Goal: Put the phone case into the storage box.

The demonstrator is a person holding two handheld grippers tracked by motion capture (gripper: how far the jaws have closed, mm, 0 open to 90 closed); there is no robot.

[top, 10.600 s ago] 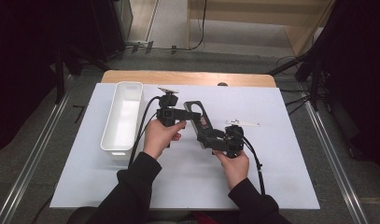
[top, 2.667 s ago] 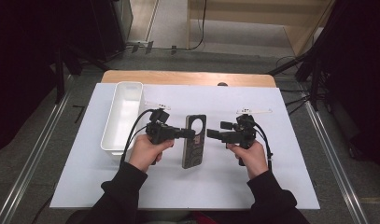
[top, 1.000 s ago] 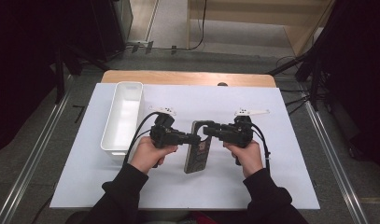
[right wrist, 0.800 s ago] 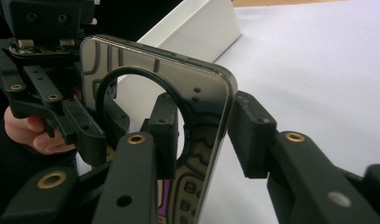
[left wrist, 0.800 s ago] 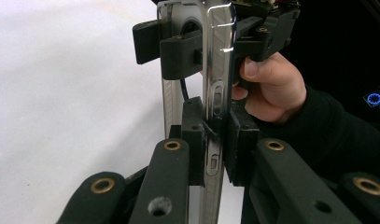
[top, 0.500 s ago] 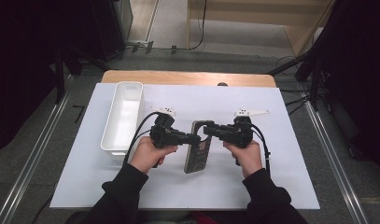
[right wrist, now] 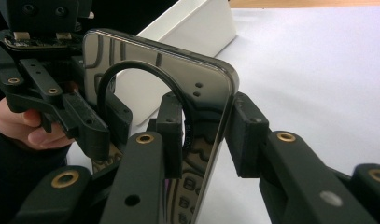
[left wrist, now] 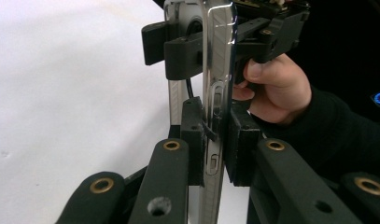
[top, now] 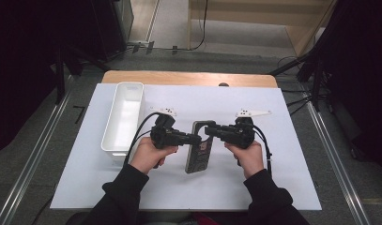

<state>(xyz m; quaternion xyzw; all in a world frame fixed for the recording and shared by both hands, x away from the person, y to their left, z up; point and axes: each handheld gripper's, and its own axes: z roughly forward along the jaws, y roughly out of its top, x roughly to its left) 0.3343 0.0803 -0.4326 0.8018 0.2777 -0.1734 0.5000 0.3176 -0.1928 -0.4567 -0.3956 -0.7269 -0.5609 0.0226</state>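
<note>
Behind tongs point(left wrist: 214, 154) — phone point(left wrist: 219, 70) edge-on, half-hidden.

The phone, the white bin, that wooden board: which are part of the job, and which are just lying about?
In the job:
- phone
- left gripper, shut on its edge
- right gripper, also shut on it

Lying about:
- white bin
- white table cover
- wooden board
</note>
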